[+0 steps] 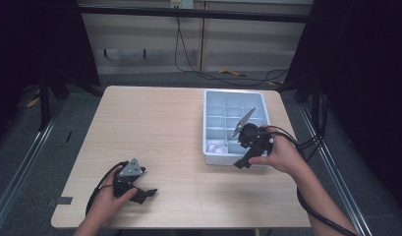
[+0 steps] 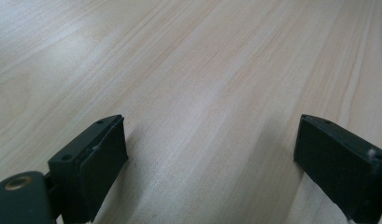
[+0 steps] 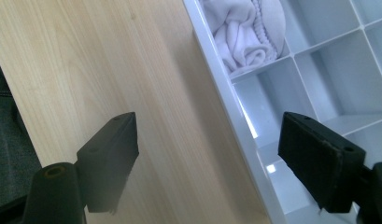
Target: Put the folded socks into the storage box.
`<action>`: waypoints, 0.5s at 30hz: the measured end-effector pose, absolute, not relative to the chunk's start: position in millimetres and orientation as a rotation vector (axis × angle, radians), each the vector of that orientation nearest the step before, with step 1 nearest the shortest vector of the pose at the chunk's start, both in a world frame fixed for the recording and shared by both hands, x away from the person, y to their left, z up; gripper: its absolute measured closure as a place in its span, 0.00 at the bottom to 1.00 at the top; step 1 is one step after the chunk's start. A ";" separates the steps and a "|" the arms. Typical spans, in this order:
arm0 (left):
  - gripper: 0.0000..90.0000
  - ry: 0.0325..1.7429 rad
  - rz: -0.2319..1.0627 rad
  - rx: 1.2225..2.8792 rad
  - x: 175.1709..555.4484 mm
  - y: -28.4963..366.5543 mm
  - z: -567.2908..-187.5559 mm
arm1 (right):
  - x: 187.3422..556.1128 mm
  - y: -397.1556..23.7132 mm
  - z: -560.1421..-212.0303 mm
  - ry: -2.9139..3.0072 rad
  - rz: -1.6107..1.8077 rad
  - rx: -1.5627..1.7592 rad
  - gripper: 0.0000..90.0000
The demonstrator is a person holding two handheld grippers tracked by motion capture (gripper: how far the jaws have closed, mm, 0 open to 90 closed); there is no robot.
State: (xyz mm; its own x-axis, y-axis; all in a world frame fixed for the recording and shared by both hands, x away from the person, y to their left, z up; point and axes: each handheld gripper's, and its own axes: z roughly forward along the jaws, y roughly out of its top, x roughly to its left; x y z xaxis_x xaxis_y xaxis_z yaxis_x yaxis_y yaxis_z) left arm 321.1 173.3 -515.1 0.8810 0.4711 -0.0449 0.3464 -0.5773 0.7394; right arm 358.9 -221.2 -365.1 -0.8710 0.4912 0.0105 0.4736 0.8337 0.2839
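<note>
A pale grey tray [image 1: 206, 123] divided into several compartments stands on the right half of the wooden table [image 1: 159, 128]. A rolled white cloth [image 1: 217, 146] lies in its near left compartment, seen up close as soft folds [image 3: 247, 35]. My right gripper [image 1: 244, 161] is open at the tray's front edge. In the right gripper view its jaws [image 3: 209, 135] straddle the tray's wall [image 3: 226, 98], one over the wood and one over a compartment, with nothing between them. My left gripper [image 1: 145, 193] rests low near the front left of the table, open [image 2: 212, 135] over bare wood.
Black cables trail from both grippers off the near edge. Dark metal rails run along both sides of the table on the floor, and cables [image 1: 208, 73] lie on the floor beyond the far edge. A small grey tape mark [image 1: 64, 200] sits by the table's front left corner.
</note>
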 end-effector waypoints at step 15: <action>0.10 0.585 0.198 2.240 321.1 173.3 -515.1 | 335.5 -249.9 -372.7 2.908 0.444 0.823 0.21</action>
State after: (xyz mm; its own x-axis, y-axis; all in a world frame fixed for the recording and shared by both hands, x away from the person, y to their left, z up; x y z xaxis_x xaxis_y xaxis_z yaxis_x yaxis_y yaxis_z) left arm 321.1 173.3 -515.1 0.8809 0.4712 -0.0452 0.3465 -0.5768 0.7397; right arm 335.5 -249.9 -372.7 -0.8513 0.5246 -0.0046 0.4994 0.8130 0.2994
